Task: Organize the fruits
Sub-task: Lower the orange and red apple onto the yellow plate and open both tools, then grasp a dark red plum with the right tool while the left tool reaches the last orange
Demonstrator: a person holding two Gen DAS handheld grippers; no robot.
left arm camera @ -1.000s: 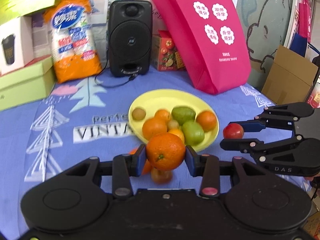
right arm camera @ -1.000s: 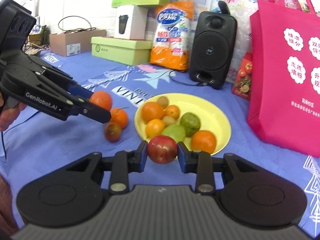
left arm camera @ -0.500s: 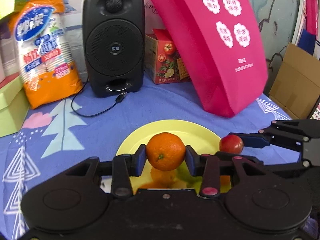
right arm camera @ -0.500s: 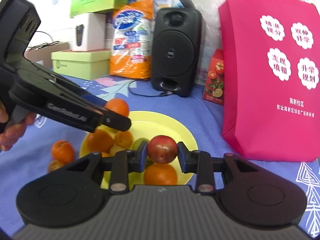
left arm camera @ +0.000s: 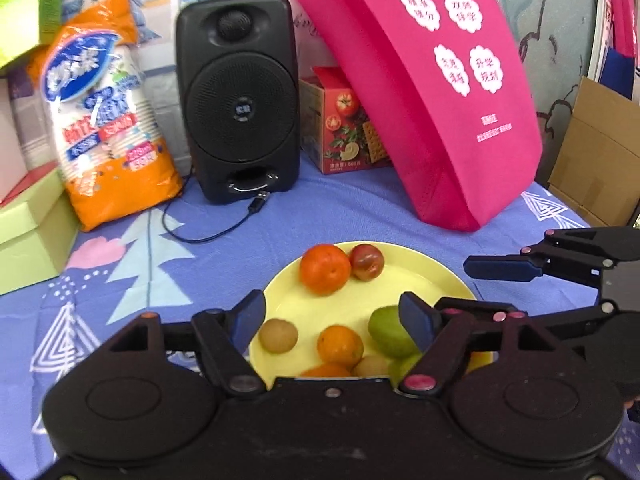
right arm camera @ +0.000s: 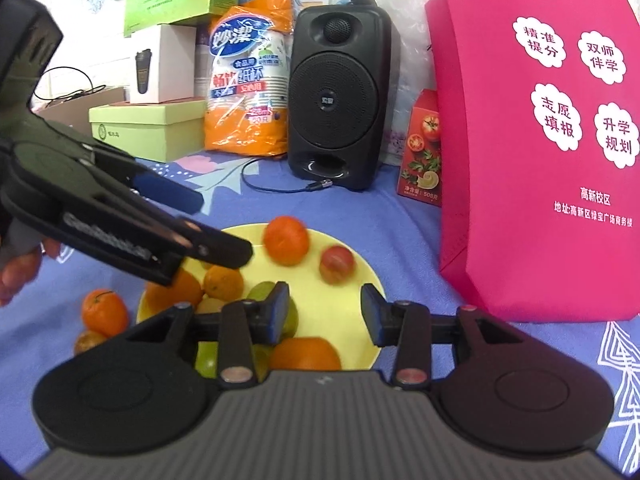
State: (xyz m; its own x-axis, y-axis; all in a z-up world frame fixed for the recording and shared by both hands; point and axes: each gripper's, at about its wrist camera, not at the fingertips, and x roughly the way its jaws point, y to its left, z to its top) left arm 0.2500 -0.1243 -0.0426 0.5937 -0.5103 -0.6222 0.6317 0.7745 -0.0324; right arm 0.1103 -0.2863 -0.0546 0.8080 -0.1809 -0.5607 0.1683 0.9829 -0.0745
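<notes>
Both tongs spread empty, orange (left arm camera: 325, 269) beside red fruit (left arm camera: 367, 261) on yellow plate (left arm camera: 424, 276)

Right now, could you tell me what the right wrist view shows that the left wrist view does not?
Only the right wrist view shows two fruits left on the cloth beside the plate, an orange and a darker fruit, plus the white box with a cup picture. Only the left wrist view shows the cardboard box at the table's far right and a small brown fruit on the plate. Both show the yellow plate, the released orange and red fruit lying on it, the black speaker, the pink bag, and both grippers, left gripper and right gripper, open.
</notes>
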